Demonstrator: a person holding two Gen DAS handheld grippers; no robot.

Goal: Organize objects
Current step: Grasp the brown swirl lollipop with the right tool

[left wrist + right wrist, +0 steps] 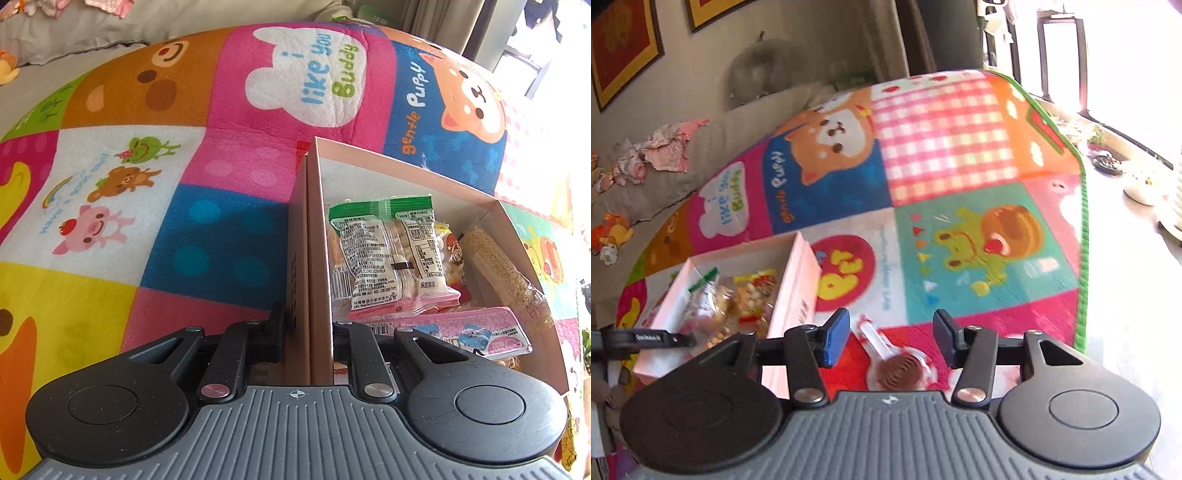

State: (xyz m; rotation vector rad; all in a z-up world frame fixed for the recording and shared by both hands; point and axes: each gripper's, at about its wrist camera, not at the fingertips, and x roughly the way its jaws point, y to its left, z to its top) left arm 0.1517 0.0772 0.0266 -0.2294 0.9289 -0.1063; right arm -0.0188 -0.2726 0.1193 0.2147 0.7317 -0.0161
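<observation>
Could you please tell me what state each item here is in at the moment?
Box: open, no lid on it, partly filled with snacks, its wall pinched by the left gripper.
Snack packs: sealed, lying inside the box.
Lollipop: wrapped, lying flat on the mat, outside the box.
Left gripper: shut on the box wall.
Right gripper: open, poised over the lollipop, not touching it.
Mat: spread flat.

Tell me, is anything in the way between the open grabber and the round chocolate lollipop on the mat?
Nothing visible is. The lollipop lies on the mat right under the right gripper, whose jaws stand open on either side of it, not touching. The box sits off to the side.
</observation>
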